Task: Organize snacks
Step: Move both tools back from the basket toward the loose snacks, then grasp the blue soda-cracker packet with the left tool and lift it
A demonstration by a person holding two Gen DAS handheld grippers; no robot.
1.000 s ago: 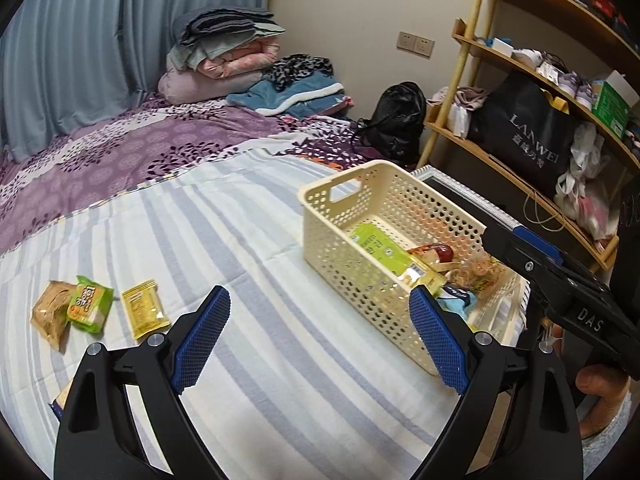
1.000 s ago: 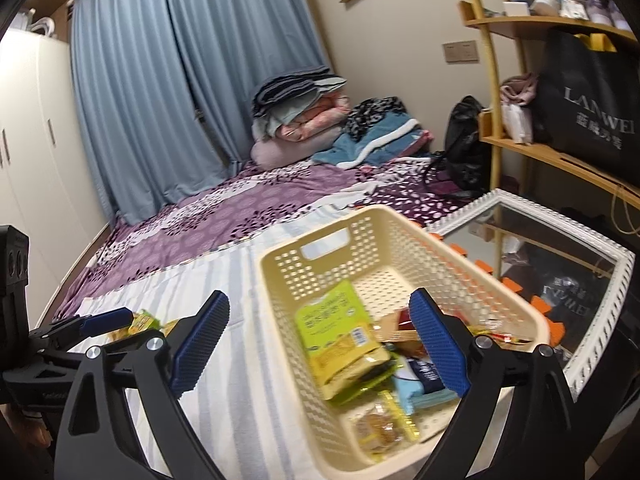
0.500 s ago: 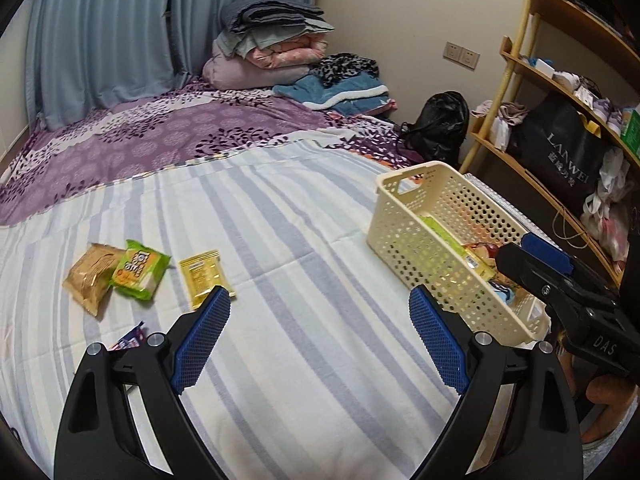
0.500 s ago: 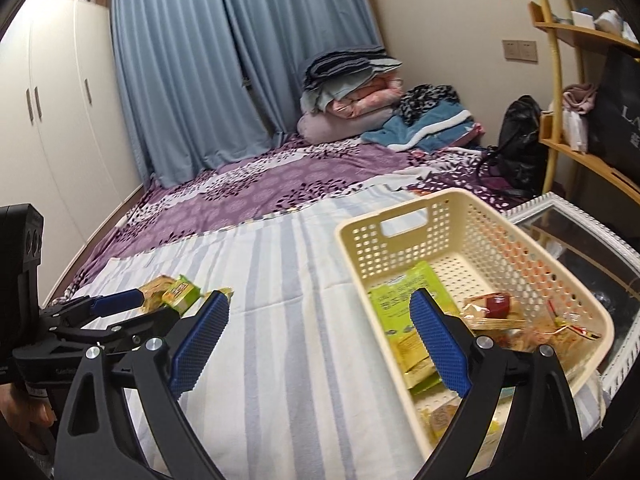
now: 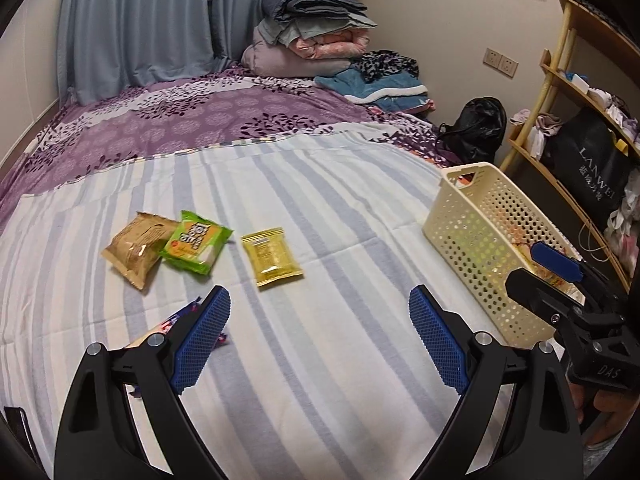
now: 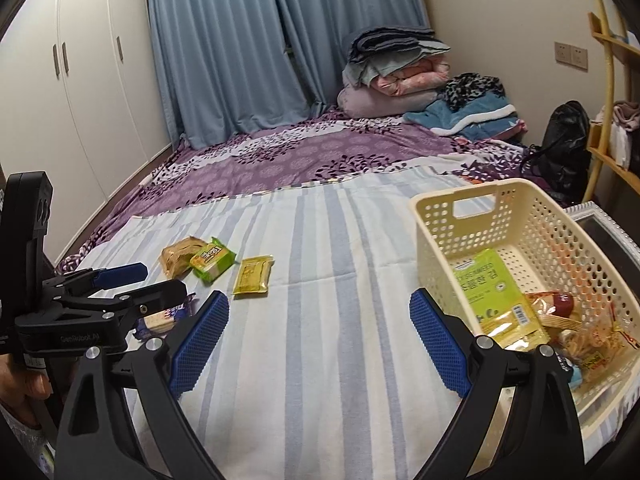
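On the striped sheet lie a brown packet (image 5: 138, 246), a green packet (image 5: 195, 242) partly on it, and a yellow packet (image 5: 274, 257). A blue-and-white wrapper (image 5: 180, 318) lies partly behind my left finger. My left gripper (image 5: 320, 334) is open and empty above the sheet, short of these snacks. The cream perforated basket (image 6: 472, 220) at the right holds a green seaweed pack (image 6: 486, 286) and several other snacks. My right gripper (image 6: 320, 334) is open and empty, left of the basket. The same loose snacks show in the right wrist view: yellow packet (image 6: 253, 275), green packet (image 6: 212, 259).
Folded quilts and pillows (image 5: 308, 36) are stacked at the bed's far end. A wooden shelf (image 5: 576, 128) with bags stands at the right, a black backpack (image 5: 476, 130) beside it. White wardrobes (image 6: 72, 80) line the left wall. A white-framed glass panel (image 6: 608, 224) lies behind the basket.
Both grippers swung left, away from the basket and toward the loose snacks. The basket slid to the right edge of both views. Both stayed open and empty.
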